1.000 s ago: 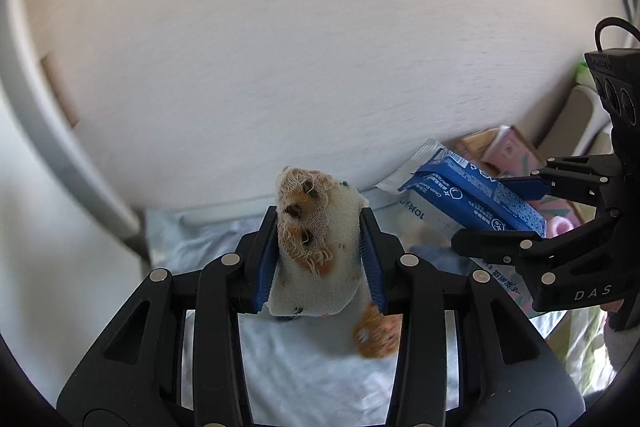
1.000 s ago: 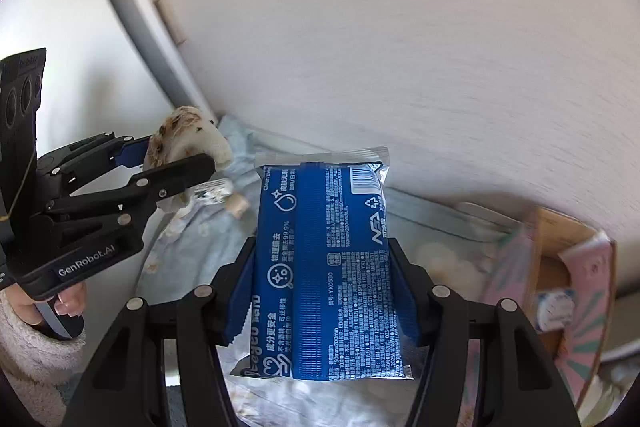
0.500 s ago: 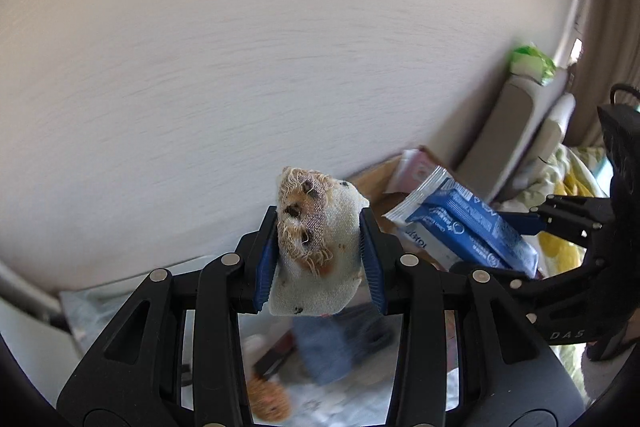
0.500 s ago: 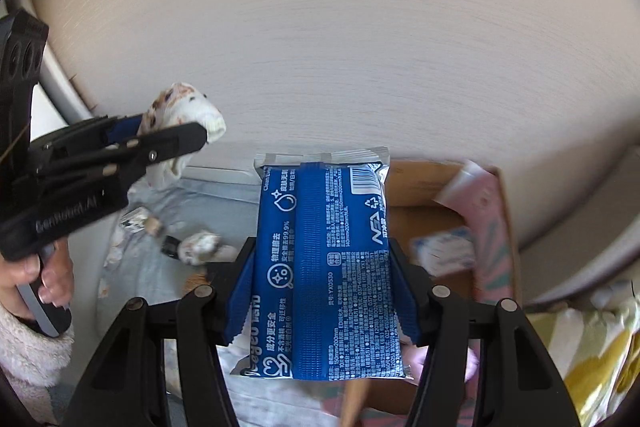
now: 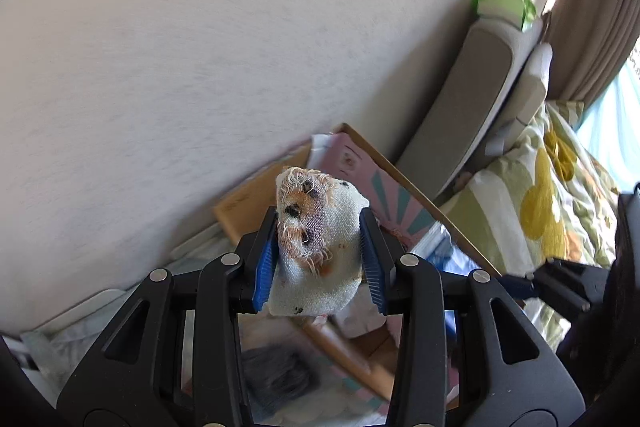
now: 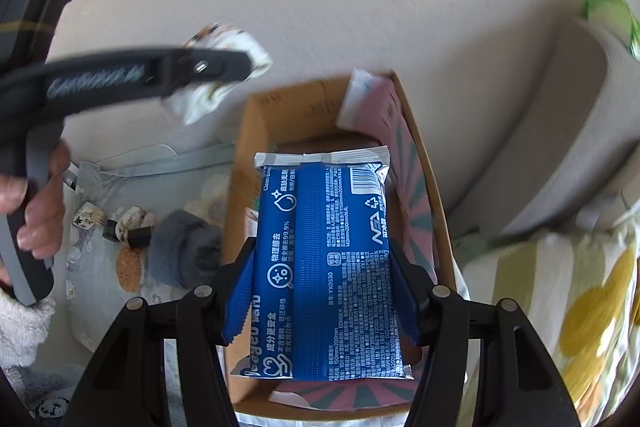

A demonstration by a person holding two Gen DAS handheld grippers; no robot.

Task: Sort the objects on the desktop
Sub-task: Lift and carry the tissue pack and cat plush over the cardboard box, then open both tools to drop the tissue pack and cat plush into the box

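Above the cardboard box [image 5: 256,199], left gripper [image 5: 318,259] with fingers clamped on a frayed cloth pouch [image 5: 316,247]. Over the same box [image 6: 248,147], right gripper [image 6: 320,291] with fingers clamped on a blue wipes pack [image 6: 324,259].

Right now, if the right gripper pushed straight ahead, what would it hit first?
Probably the cardboard box: the right gripper, shut on the blue wet wipes pack, points into its open inside. Depth is unclear.
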